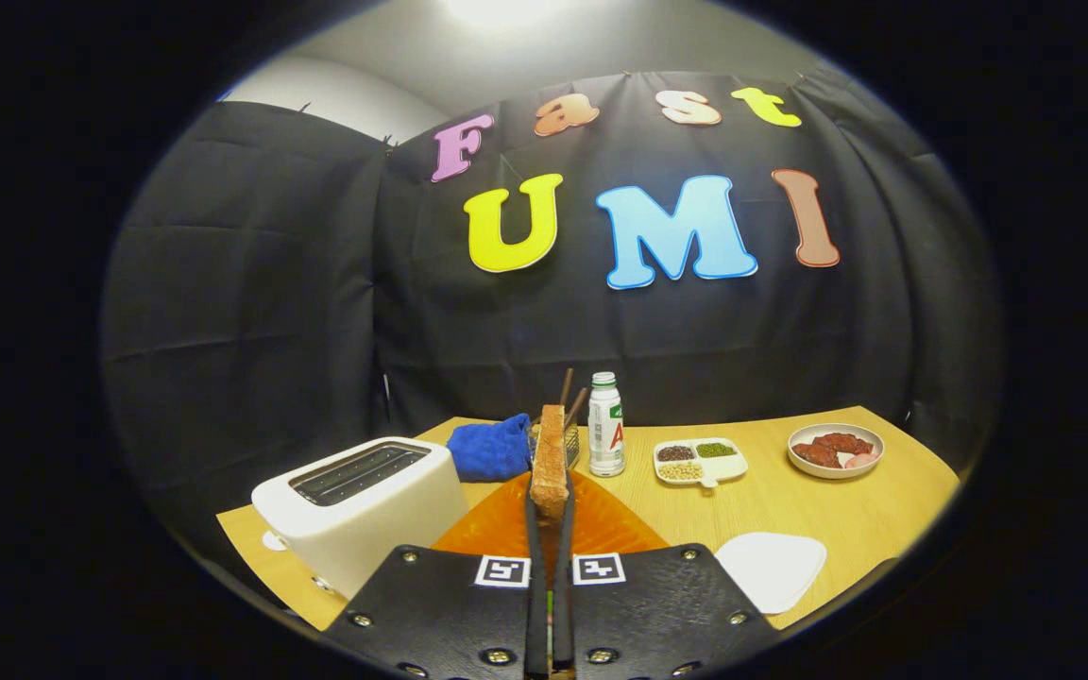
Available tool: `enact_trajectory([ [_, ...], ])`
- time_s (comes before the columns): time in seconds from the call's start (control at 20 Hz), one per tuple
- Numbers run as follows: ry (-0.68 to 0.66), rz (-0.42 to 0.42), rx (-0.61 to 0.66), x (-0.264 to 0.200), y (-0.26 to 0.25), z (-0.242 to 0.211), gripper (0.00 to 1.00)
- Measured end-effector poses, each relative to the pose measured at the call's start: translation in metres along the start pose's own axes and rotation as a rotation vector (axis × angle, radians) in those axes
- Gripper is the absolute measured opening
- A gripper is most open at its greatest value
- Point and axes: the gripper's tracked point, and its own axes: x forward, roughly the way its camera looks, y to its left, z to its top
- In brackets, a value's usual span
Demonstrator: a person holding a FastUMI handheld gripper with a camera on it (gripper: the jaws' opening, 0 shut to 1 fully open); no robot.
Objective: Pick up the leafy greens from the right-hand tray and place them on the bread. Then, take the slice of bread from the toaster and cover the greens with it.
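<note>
1. Your gripper [550, 515] has its fingers pressed onto the slice of bread [550, 461], one on each face; the slice stands upright on edge between them, lifted above the worktop [790, 515].
2. Directly below the slice lies an orange plate [497, 524].
3. The white toaster [362, 505] sits just left of your fingers, its slots facing up.
4. Beyond the slice you have a blue cloth [490, 449], a small holder with sticks [568, 416] and a white bottle [605, 425].
5. Further right stand a divided dish of grains [698, 461] and a bowl of meat [835, 450].
6. A white tray [771, 567] lies near your right finger.
</note>
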Motion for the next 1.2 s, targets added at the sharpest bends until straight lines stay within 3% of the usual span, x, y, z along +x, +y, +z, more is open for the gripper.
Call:
enact_trajectory([
  [0.45,0.111,0.063,0.056,0.013,0.003,-0.059,0.02],
  [0.75,0.123,0.117,0.102,0.021,0.007,-0.074,0.02],
  [1.2,0.131,0.117,0.083,0.020,-0.008,-0.083,0.06],
])
